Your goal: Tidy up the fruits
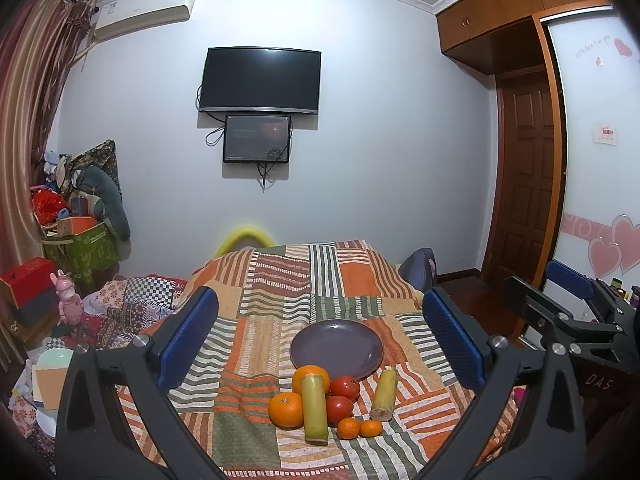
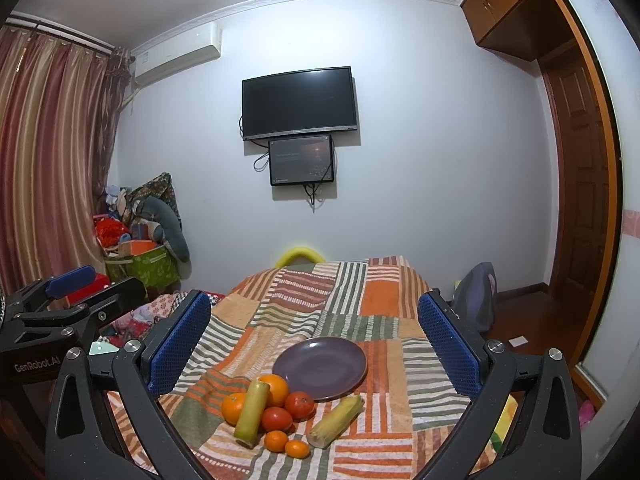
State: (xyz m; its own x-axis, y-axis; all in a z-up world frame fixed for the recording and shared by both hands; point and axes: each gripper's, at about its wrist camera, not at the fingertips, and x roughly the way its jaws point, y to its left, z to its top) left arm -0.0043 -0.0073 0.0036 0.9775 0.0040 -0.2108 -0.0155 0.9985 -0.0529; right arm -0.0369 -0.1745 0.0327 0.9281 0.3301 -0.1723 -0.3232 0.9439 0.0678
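Left wrist view shows the patchwork cloth (image 1: 280,280), then the empty purple plate (image 1: 337,346) just behind the fruit pile (image 1: 320,400): cane sticks, oranges, tomatoes, tangerines. Nothing is sorted yet. Left gripper (image 1: 320,336) and right gripper (image 2: 314,344) gape wide, holding nothing.

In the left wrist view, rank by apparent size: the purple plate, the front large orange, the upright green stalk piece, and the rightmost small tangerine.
1. purple plate
2. upright green stalk piece and front large orange: look alike in area, so unranked
3. rightmost small tangerine
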